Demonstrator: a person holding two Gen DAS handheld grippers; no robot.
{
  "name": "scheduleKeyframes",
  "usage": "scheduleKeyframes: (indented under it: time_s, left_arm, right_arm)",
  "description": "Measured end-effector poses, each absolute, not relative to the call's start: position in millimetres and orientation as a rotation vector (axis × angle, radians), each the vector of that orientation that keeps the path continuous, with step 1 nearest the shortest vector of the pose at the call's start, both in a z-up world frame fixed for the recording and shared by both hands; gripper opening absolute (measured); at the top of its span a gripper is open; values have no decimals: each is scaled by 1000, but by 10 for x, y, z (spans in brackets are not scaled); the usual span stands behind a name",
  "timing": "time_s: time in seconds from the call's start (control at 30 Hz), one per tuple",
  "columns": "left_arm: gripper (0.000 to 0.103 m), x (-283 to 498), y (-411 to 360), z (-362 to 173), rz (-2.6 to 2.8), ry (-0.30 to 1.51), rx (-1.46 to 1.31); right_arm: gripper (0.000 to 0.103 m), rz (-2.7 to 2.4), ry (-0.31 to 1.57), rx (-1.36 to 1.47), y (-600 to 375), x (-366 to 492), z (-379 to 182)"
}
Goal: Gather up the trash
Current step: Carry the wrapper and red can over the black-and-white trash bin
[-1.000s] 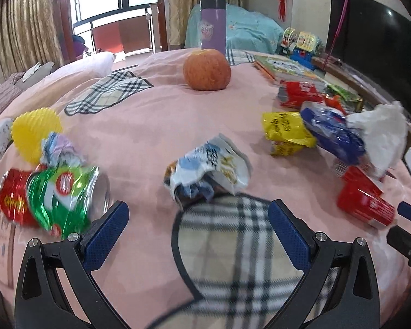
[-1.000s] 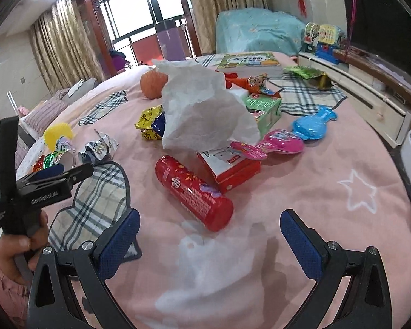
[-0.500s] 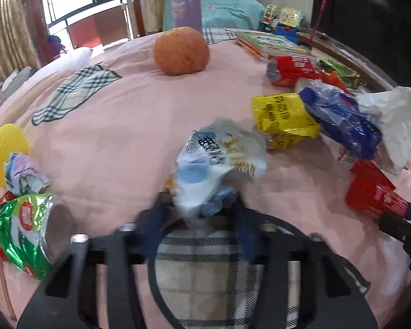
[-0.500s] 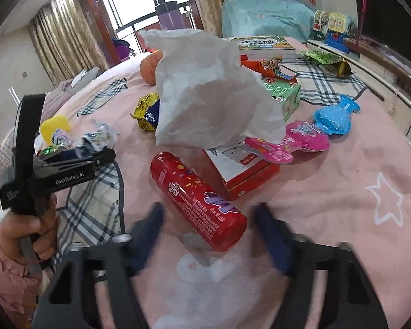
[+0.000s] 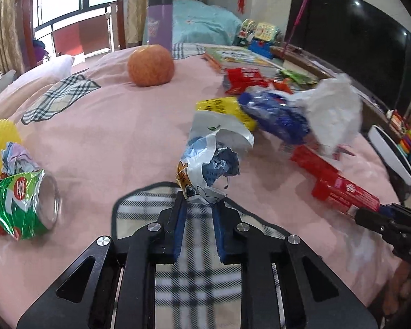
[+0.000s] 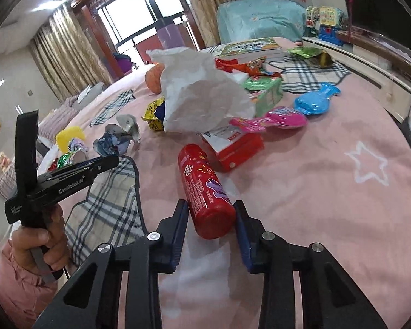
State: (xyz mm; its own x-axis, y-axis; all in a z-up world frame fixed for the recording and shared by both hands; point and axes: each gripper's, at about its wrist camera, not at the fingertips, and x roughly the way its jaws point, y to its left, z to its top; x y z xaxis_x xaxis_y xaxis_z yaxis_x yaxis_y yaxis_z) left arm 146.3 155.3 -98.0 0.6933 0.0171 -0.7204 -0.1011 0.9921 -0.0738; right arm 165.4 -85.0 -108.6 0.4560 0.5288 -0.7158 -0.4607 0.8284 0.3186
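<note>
- While both grippers work the pink bedspread [image 5: 101, 137], far left in the left wrist view lies a crushed green can [image 5: 24, 203] on its side, a yellow ball [image 5: 1, 139] just behind it.
- Centre of that view — the left gripper [image 5: 199, 205] has its jaws nearly together and closing, the bottom edge of a crumpled wrapper [image 5: 213, 159] pinched between the blue pads above a plaid patch [image 5: 139, 205].
- Behind, an orange [image 5: 150, 64] sits well apart, up the bed.
- Right of the wrapper: a yellow packet [image 5: 224, 108], a blue bag [image 5: 276, 115], white paper [image 5: 334, 107] bunched together.
- Over in the right wrist view, a hand [image 6: 41, 246] at the left grips the other tool's handle.
- Centre — the right gripper [image 6: 211, 213] is closing on a red tube [image 6: 205, 192] lying on the bedspread; the near end sits between the pads, which look to be touching both sides.
- Just beyond the tube, a red box [image 6: 238, 148] under the white paper.
- Further right, a pink toy [image 6: 271, 122] and a blue toy [image 6: 315, 101] lie side by side.
</note>
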Motion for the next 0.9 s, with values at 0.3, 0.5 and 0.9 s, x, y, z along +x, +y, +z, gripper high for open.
scheduleKeyframes:
  time_s: [0.3, 0.5, 0.9]
  left_arm:
    - [16, 1193, 1050, -905, -62, 788, -104]
    - [7, 1101, 688, -864, -153, 789, -91]
    - [7, 1120, 64, -735, -271, 765, -37]
  right_arm:
    - [33, 565, 861, 127, -1193, 1433, -937]
    - [32, 510, 832, 180, -1535, 1340, -882]
    - [31, 411, 756, 254, -2079, 1262, -756]
